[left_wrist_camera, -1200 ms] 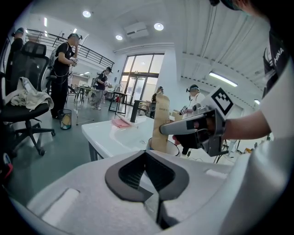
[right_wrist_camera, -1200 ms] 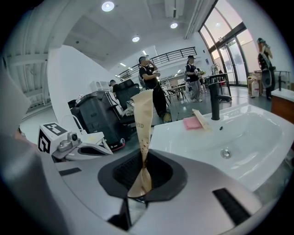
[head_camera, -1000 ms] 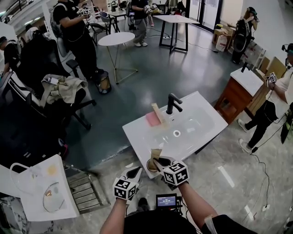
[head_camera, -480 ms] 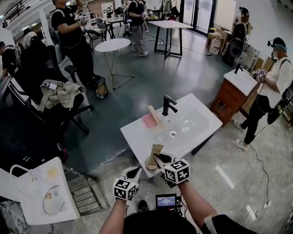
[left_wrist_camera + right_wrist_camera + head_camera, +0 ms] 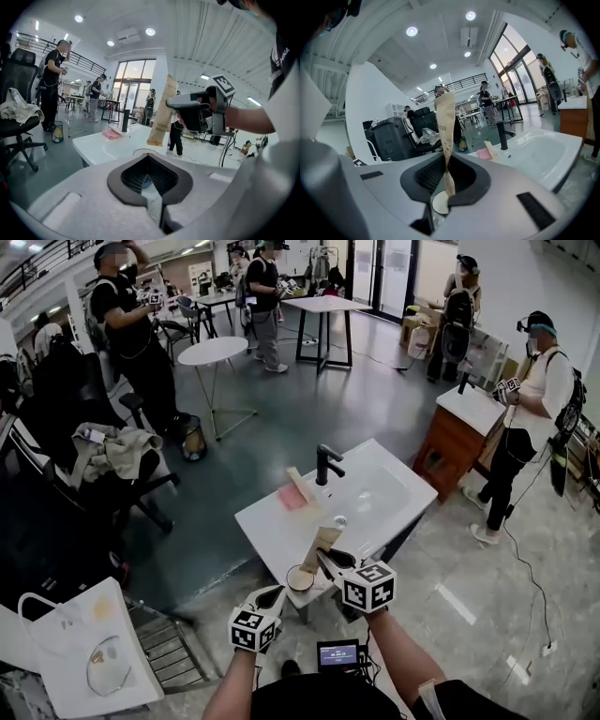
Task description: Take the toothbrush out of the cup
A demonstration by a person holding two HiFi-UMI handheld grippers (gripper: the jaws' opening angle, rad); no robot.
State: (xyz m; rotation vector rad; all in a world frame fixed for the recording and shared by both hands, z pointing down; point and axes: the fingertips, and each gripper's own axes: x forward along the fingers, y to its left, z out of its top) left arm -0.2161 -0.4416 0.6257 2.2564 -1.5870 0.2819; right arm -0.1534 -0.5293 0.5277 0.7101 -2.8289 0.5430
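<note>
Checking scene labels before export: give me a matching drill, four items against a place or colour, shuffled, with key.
Items:
1. toothbrush
2. cup
3. faucet
4. pad

Place or colour:
A. black, at the back of the basin
B. pink, left of the faucet in the head view
C. gripped in the right claw
D. standing on the near edge of the counter

Pairs: 1-C, 2-D, 3-A, 4-B

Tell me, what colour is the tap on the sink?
Black. The tap shows best in the head view, standing on the white sink.
</note>
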